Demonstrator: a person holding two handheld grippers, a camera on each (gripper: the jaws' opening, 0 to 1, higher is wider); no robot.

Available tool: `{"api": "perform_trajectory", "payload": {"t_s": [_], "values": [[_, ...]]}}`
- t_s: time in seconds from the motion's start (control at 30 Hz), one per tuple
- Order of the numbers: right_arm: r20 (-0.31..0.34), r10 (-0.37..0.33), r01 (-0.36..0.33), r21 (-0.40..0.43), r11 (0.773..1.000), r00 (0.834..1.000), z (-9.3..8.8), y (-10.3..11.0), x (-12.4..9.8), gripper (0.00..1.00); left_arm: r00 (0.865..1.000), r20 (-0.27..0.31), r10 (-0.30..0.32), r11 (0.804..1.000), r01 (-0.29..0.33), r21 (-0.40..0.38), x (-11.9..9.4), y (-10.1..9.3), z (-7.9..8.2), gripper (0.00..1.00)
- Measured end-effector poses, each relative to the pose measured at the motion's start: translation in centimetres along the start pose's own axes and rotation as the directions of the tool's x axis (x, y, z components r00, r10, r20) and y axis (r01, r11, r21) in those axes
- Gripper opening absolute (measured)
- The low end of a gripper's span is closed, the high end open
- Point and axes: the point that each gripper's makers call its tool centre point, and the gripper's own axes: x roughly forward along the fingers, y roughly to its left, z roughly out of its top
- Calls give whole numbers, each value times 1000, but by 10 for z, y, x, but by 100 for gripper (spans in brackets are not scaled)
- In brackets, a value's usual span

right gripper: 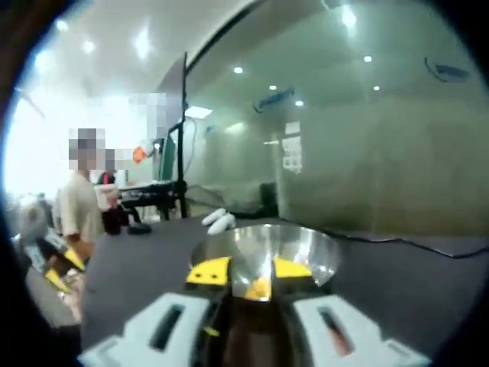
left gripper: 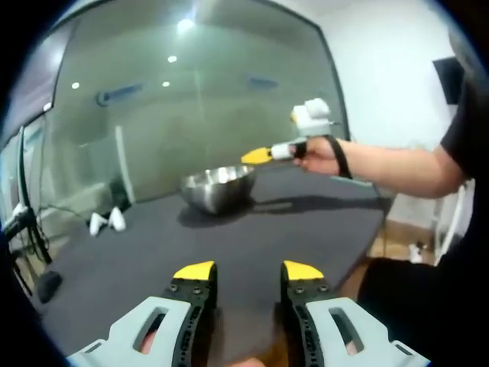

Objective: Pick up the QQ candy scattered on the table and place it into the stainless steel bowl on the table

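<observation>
While our right gripper (right gripper: 250, 271) hovers at the shiny stainless steel bowl (right gripper: 306, 245) mid-frame, fingers parted around a yellowish candy (right gripper: 258, 288), our left gripper (left gripper: 247, 271) gapes empty over the dark worktop (left gripper: 252, 229); delivery looks nearly done.

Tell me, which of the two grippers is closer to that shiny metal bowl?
Right. The right gripper hangs at the stainless steel bowl's rim, jaws over its opening. The left gripper sits well back across the dark table.

blur: right claw (right gripper: 250, 270) hides bowl (right gripper: 306, 248) interior; candy unconfirmed | cut off: person's arm (left gripper: 405, 168)
</observation>
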Motion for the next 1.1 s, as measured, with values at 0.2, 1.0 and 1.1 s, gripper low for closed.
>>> {"api": "perform_trajectory", "payload": {"t_s": [0.2, 1.0, 1.1], "values": [[-18, -10, 9, -41, 999, 1000, -9, 7, -32, 20, 1000, -1, -2, 1000, 2, -3, 2, 0, -2, 35], [-25, -14, 16, 51, 999, 1000, -50, 30, -145, 21, 999, 44, -27, 999, 26, 18, 16, -8, 10, 35], [-46, -25, 27, 50, 998, 999, -57, 26, -144, 21, 999, 37, -26, 999, 25, 24, 17, -8, 9, 35]]}}
